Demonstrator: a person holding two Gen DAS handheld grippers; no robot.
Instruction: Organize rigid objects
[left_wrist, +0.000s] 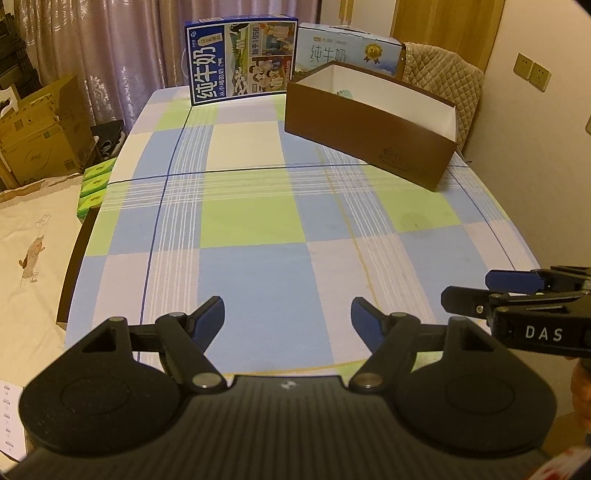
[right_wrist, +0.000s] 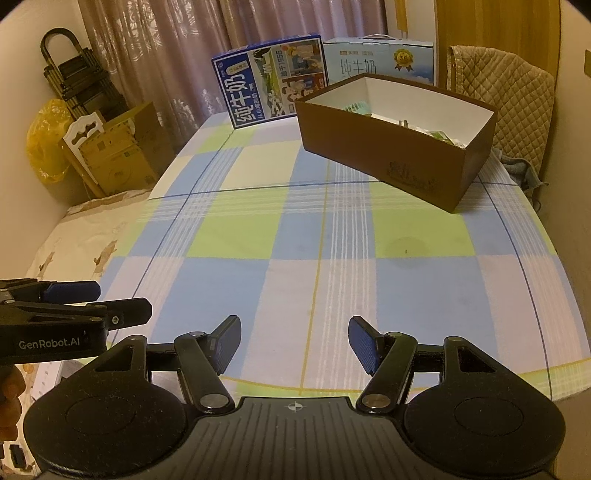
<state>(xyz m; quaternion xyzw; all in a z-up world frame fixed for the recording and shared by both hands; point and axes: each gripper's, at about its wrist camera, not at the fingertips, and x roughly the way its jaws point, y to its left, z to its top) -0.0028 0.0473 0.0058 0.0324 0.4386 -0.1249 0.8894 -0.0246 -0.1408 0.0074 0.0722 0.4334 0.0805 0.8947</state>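
A brown open box (left_wrist: 373, 142) (right_wrist: 388, 147) with white inner walls stands at the far right of the checked tablecloth. Several small items (right_wrist: 436, 133) lie inside it, seen in the right wrist view. My left gripper (left_wrist: 287, 319) hovers open over the near table edge with nothing between its fingers. My right gripper (right_wrist: 293, 341) is open beside it, likewise with nothing in it. Each gripper shows at the edge of the other's view: the right gripper (left_wrist: 469, 291) and the left gripper (right_wrist: 122, 301).
Two milk cartons stand at the table's far end, a blue carton (left_wrist: 242, 59) (right_wrist: 271, 85) and a pale carton (left_wrist: 349, 48) (right_wrist: 380, 61). A padded chair back (left_wrist: 443, 79) is behind the brown box. Cardboard boxes (left_wrist: 37, 133), green packs (left_wrist: 94, 184) and a bed (right_wrist: 81, 236) lie left of the table.
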